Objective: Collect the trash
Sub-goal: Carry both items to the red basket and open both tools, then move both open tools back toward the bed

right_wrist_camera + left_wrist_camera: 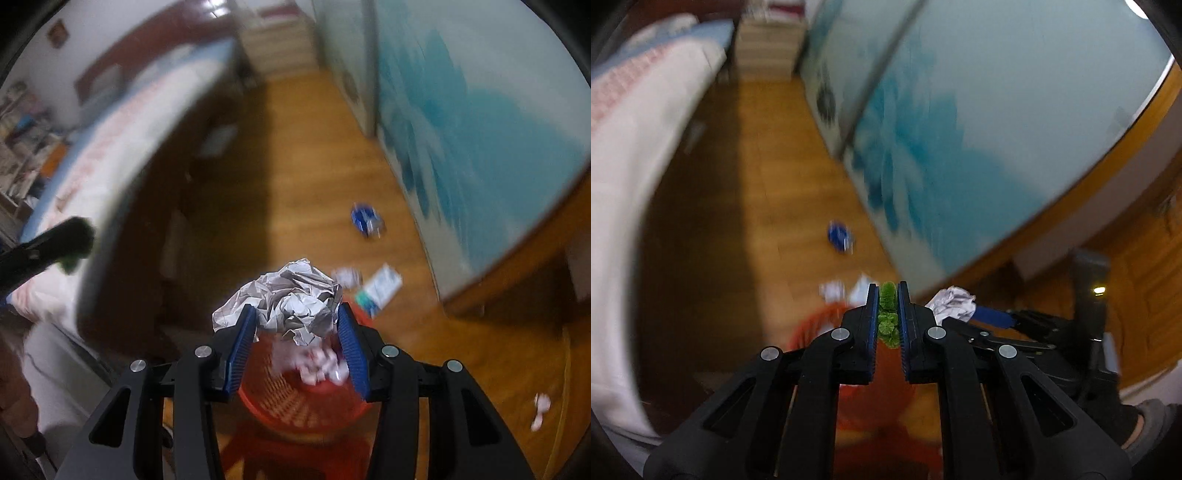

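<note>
**Two claws, two pieces of trash above the red basket**

While both views blur at the edges, the right claw (pixel 295 317) stands sharp, clamped on a crumpled ball of paper (pixel 284 295) held between its blue pads directly over a red basket (pixel 295 402). The ball is roughly round, slightly wider than tall, its broad side spanning from one pad to the other. Inside the basket lie blurred white and pink scraps.

The left claw (pixel 887 306) is squeezed nearly closed on a fuzzy green strip (pixel 887 317), whose long axis runs along the fingers and points forward, away from the camera, its tip poking just past the fingertips. The basket's rim (pixel 816 317) shows below this claw too.

On the wooden floor (pixel 314 155) beyond, a blue wrapper (pixel 365 218) lies near the pale blue wardrobe (pixel 480 129), and a flat packet (pixel 380 288) rests just beside the basket. A bed (pixel 122 129) fills the left.
</note>
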{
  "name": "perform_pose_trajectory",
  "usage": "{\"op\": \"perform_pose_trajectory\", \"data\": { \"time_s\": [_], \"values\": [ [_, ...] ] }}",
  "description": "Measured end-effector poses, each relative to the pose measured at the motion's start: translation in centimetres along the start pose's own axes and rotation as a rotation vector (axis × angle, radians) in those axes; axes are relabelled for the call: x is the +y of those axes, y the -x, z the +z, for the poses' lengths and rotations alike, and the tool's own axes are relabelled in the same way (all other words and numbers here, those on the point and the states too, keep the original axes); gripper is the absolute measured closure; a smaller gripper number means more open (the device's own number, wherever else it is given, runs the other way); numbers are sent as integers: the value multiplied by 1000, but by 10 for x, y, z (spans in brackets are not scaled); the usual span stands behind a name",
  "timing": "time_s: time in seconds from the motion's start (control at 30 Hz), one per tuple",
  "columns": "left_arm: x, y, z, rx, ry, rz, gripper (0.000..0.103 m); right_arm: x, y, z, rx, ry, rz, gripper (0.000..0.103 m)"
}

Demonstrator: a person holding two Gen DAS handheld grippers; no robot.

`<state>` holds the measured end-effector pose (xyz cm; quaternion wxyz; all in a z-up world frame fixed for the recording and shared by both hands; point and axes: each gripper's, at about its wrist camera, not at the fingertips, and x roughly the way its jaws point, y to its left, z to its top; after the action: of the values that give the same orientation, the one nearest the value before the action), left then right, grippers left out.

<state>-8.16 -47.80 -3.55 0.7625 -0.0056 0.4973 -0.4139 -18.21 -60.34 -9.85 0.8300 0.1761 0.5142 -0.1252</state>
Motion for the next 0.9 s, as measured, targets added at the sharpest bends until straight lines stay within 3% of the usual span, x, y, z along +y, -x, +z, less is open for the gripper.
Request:
{"op": "perform_pose_trajectory", "data": {
  "time_s": [0.1, 0.2, 0.4, 0.5, 0.57, 0.77, 0.9],
  "values": [
    [1, -36, -9, 108, 3, 15, 93, -8, -20, -14, 40, -10, 13, 57],
    [4, -38, -3, 110, -4, 33, 93, -8, -32, -20, 56, -28, 19, 56],
    [4, -51, -12, 148, 25, 33, 92, 5, -41, -22, 54, -35, -5, 42],
    [3, -48, -13, 153, 42, 27, 71, 2, -37, -25, 46, -39, -15, 36],
    [1, -44, -13, 141, 47, 18, 48, 4, -34, -24, 45, -38, -20, 36],
    [4, -35, -15, 112, 64, -6, 48, 9, -23, -18, 17, -38, -24, 36],
    [12, -14, -10, 45, 90, -14, 47, 17, -14, -10, -9, -34, -12, 36]
  ]
}}
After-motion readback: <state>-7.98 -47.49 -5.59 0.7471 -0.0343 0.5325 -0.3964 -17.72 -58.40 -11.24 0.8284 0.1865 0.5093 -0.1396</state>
